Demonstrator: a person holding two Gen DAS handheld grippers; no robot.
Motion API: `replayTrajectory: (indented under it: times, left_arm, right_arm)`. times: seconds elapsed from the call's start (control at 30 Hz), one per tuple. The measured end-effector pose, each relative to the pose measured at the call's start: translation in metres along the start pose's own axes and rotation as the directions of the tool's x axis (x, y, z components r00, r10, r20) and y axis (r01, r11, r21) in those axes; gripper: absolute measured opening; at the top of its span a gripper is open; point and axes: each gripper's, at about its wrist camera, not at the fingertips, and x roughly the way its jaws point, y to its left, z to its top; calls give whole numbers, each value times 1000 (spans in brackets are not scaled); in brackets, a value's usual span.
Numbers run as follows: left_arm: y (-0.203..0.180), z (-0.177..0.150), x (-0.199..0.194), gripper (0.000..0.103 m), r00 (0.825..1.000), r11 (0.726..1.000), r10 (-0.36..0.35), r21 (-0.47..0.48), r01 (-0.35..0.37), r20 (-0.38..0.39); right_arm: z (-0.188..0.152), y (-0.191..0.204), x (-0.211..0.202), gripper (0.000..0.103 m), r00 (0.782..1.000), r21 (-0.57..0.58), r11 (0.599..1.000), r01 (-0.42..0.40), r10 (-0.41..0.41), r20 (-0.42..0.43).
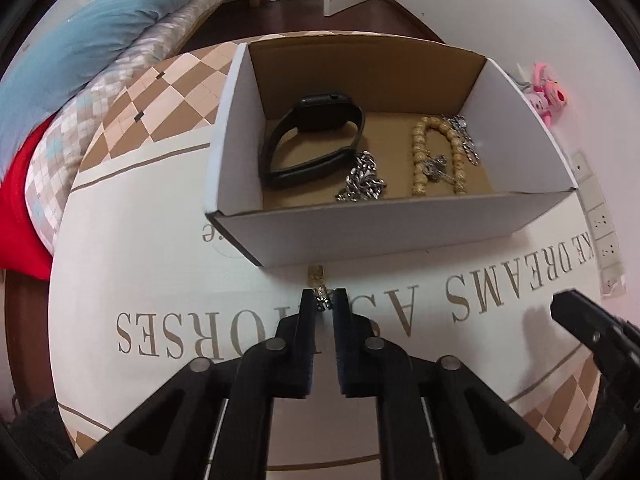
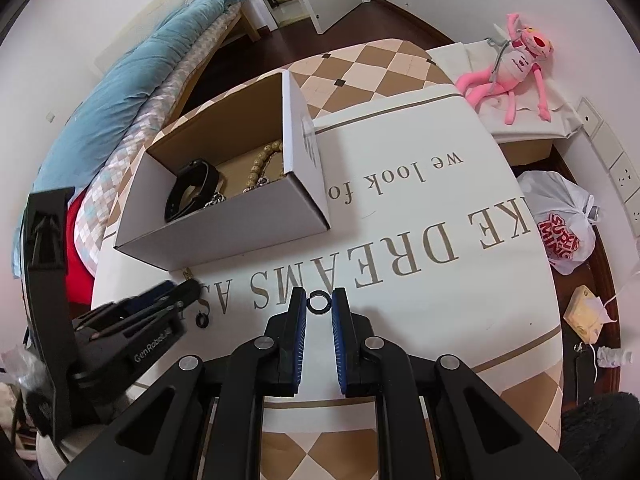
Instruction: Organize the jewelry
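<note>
An open white cardboard box (image 1: 380,236) stands on the printed tablecloth; it also shows in the right wrist view (image 2: 224,232). Inside lie a black smartwatch (image 1: 312,140), a silver chain (image 1: 362,178), a beige bead bracelet (image 1: 440,156) and another silver chain (image 1: 466,136). My left gripper (image 1: 323,300) is shut on a gold and silver bracelet (image 1: 318,282) lying just before the box's front wall. My right gripper (image 2: 319,302) is closed around a small black ring (image 2: 319,303) on the cloth. A second black ring (image 2: 203,320) lies left of it.
A pink plush toy (image 2: 516,64) lies on a white bag at the far right. A bed with a blue quilt (image 1: 80,52) is to the left. A plastic bag (image 2: 560,220) and a tissue pack (image 2: 586,312) sit on the floor at the right.
</note>
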Motion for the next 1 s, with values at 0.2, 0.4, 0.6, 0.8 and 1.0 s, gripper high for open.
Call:
replayTrajectory:
  times: [0.2,0.4,0.6,0.8,1.0]
  left_arm:
    - [26,-6,-26,2,998,996,-61,-67,62,12]
    - [56,-16,-75,2,992,987,-113,-106,119,56]
    - [62,1,-103,2,983,982,-146,-104,157,109]
    - [53,-4,-55,7,990,981,-142,-134,143,22]
    - [33,-10,-30,53,998,996,-54,-76,56,20]
  right_arm:
    - [5,1,-12,14,999,16,999,-32,32,26]
    - [14,8,-38,13,993,21,995,-93,92,70]
    - [29,22,-62,13,982,0,989,-146,145,119]
    - [27,27,-52,13,986,-20,992,-122,123,114]
    - [8,10,-27,13,996,3,997,-72,71,62]
